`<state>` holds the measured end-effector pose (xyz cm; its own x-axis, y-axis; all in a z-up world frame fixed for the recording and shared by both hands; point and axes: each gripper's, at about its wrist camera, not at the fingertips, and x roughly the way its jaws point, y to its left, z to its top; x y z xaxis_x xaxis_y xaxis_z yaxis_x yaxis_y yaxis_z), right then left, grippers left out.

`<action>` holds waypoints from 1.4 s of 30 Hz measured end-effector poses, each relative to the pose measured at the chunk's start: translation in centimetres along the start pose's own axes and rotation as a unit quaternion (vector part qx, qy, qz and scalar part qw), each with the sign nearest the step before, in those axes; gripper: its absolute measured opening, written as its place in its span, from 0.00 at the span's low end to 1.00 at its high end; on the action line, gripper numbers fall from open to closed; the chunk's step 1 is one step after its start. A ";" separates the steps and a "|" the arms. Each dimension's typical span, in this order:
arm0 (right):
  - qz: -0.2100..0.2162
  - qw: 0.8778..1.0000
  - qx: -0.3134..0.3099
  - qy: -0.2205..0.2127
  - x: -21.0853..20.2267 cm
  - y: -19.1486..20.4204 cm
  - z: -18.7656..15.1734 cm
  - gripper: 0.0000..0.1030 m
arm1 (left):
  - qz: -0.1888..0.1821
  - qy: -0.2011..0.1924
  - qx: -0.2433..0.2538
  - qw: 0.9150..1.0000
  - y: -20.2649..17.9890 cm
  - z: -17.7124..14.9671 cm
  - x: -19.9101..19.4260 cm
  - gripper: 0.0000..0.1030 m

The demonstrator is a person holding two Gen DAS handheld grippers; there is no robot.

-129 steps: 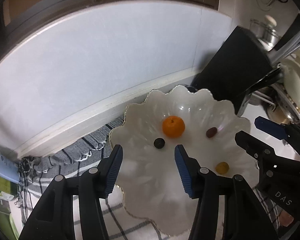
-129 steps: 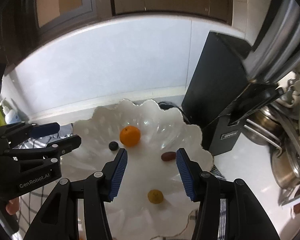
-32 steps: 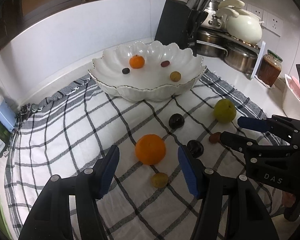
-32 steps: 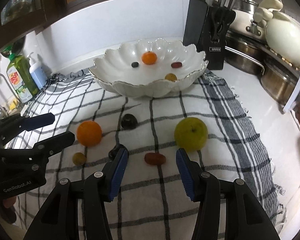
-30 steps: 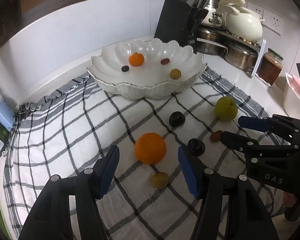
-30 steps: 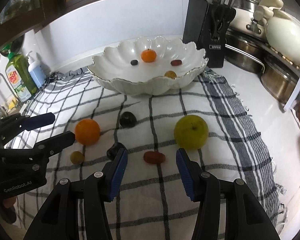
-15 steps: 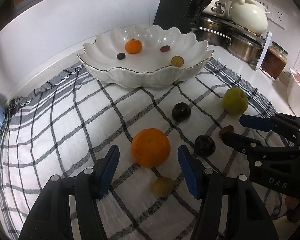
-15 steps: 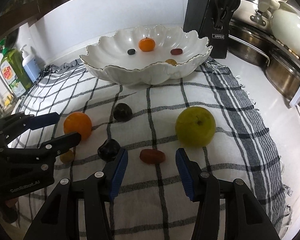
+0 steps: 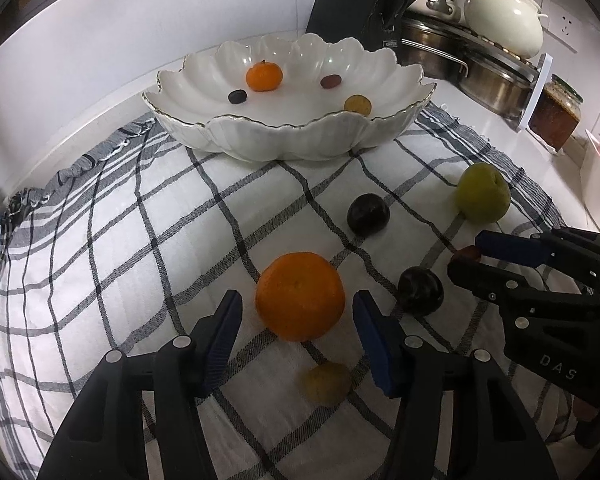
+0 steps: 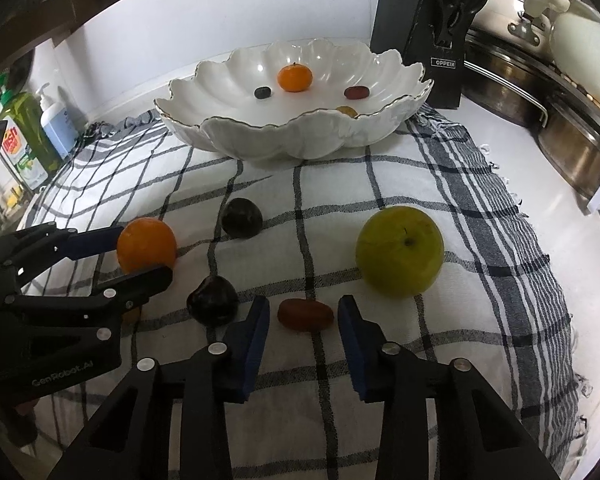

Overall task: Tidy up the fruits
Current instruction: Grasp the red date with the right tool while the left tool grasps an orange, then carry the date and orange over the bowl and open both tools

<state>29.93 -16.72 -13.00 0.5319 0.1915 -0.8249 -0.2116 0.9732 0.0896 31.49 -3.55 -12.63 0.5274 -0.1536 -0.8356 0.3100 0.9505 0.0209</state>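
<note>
A white scalloped bowl [image 9: 284, 140] at the back of the checked cloth holds a small orange [image 9: 264, 76], a dark berry, a red date and a yellow fruit. On the cloth lie a large orange [image 9: 300, 296], two dark plums [image 9: 368, 215] [image 9: 420, 291], a green apple [image 10: 400, 251], a red date [image 10: 305, 314] and a small yellow fruit [image 9: 327, 383]. My left gripper [image 9: 298, 314] is open, its jaws either side of the large orange. My right gripper [image 10: 303, 318] is open, its jaws either side of the red date.
A black knife block [image 10: 440, 28] stands behind the bowl on the right. Steel pots [image 9: 480, 68] and a white pot sit at the far right, with a jar [image 9: 554, 116]. Soap bottles [image 10: 24, 140] stand at the left edge.
Both grippers have come down and forward toward the cloth. The left now brackets the large orange and the right brackets the red date. Both stay open.
</note>
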 end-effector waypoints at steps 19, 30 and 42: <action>-0.001 1.000 -0.006 -0.020 -1.3 0.1 0.1 0.27 | -0.012 0.003 -0.019 1.000 -0.1 0.0 -0.8 0.41; 0.000 0.998 -0.010 -0.066 -4.2 0.7 1.0 0.27 | 0.002 -0.048 -0.019 0.999 -0.2 0.9 -4.3 0.41; 0.003 0.991 -0.014 -0.132 -7.7 0.9 2.9 0.27 | 0.017 -0.106 -0.019 0.994 0.1 2.7 -7.7 0.41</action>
<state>28.00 -16.99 -4.98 0.7262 0.2274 -0.6488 -0.2358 0.9689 0.0757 29.62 -3.01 -4.70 0.6928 -0.1711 -0.7006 0.2617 0.9649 0.0231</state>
